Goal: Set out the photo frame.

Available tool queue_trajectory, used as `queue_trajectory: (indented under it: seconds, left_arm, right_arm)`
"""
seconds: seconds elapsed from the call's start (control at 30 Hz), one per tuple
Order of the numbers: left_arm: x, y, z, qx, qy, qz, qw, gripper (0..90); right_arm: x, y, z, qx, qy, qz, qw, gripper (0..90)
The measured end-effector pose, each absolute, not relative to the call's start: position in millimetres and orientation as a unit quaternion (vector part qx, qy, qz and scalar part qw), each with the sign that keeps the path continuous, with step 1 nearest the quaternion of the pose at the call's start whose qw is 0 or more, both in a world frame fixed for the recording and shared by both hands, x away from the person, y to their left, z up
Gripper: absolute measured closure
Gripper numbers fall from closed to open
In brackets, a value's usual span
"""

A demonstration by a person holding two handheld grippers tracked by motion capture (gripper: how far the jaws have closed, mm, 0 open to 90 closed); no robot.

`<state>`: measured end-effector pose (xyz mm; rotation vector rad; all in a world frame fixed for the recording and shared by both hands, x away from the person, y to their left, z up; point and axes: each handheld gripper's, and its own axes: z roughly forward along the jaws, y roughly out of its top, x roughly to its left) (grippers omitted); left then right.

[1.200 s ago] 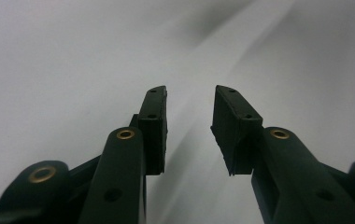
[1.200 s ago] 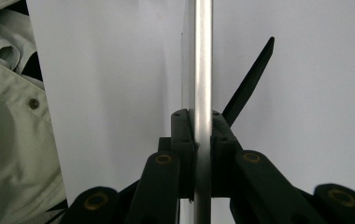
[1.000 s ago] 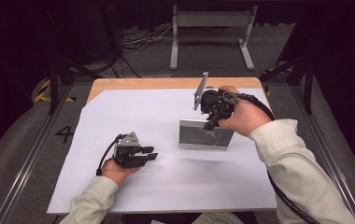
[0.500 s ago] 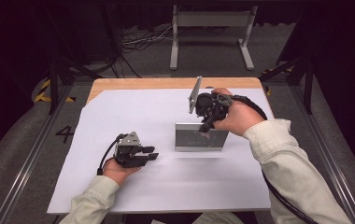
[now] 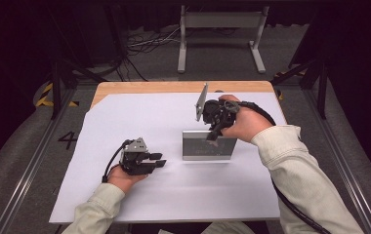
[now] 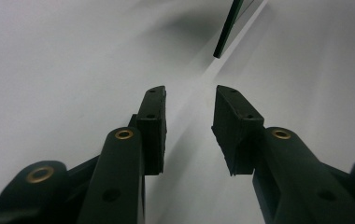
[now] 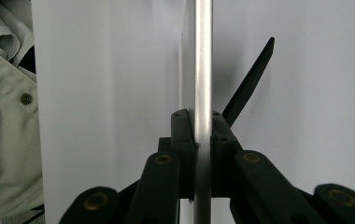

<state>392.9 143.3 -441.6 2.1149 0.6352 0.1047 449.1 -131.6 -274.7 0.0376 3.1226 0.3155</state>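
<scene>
Since 1 second ago, my right gripper (image 5: 212,137) has carried the top of the silver frame (image 5: 208,145) toward the left edge of the white sheet (image 5: 125,117), and the frame now stands closer to the middle of the sheet; my left gripper (image 5: 158,163) has stayed put.

From the high view, the frame stands upright on its long edge, right of the sheet's centre, nearer the far edge than the near one. My right gripper comes down on its top edge from above. My left gripper rests low on the sheet, left of the frame and apart from it.

Along my left gripper (image 6: 188,109), the 2 jaws stand apart with nothing between them, bare sheet under them.

Along my right gripper (image 7: 199,122), both pads clamp the frame's thin silver edge (image 7: 203,56), with a black prop (image 7: 250,84) slanting out behind it.
</scene>
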Motion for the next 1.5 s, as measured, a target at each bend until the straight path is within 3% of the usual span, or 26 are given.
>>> queue_trajectory:
  seconds: [0.9, 1.5]
  left_arm:
    - [393.8, 142.6, -442.0, 0.855, 0.257, 0.041, 0.448, 64.3]
    - [394.0, 142.3, -441.9, 0.856, 0.256, 0.04, 0.447, 64.1]
  right_arm:
    - [456.9, -134.8, -289.2, 0.01, 0.996, 0.089, -0.009, 83.6]
    - [462.5, -138.8, -289.5, 0.027, 0.994, 0.103, 0.013, 78.8]
